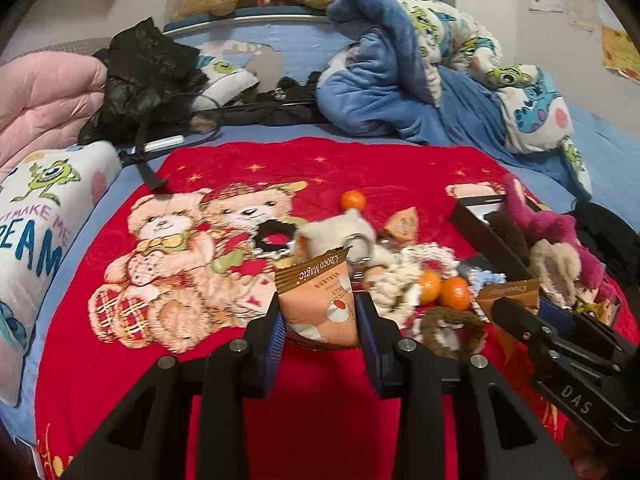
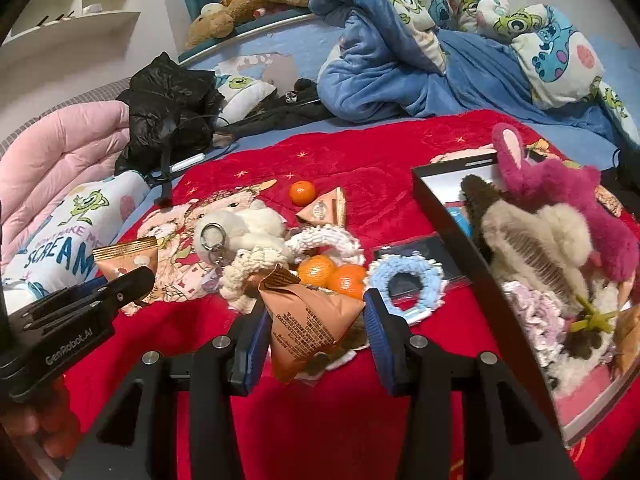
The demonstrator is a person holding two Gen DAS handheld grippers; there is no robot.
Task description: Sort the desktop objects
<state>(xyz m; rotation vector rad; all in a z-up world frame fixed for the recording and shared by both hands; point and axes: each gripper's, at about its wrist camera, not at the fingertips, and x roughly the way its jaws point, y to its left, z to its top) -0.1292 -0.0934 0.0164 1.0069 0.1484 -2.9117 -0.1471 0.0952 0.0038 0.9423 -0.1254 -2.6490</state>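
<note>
My left gripper (image 1: 319,308) is shut on a peach snack packet (image 1: 316,280) with a brown crimped top, held upright above the red blanket (image 1: 320,168). In the right wrist view this gripper (image 2: 132,280) comes in from the left with its packet (image 2: 128,254). My right gripper (image 2: 315,308) is shut on a second, pyramid-shaped peach packet (image 2: 304,332), low over the pile. Behind it lie two tangerines (image 2: 332,276), a white plush keychain (image 2: 244,224), a cream scrunchie (image 2: 328,240) and a light blue scrunchie (image 2: 404,280). Farther back are a third tangerine (image 2: 303,193) and another packet (image 2: 324,210).
A black box (image 2: 448,208) at the right holds a pink plush (image 2: 560,188), fluffy hair clips and scrunchies. A black scrunchie (image 1: 272,236) lies on the bear print. Pillows, a black jacket (image 1: 148,76) and blue bedding (image 1: 380,80) ring the blanket. Part of a hand (image 2: 36,420) shows at the lower left.
</note>
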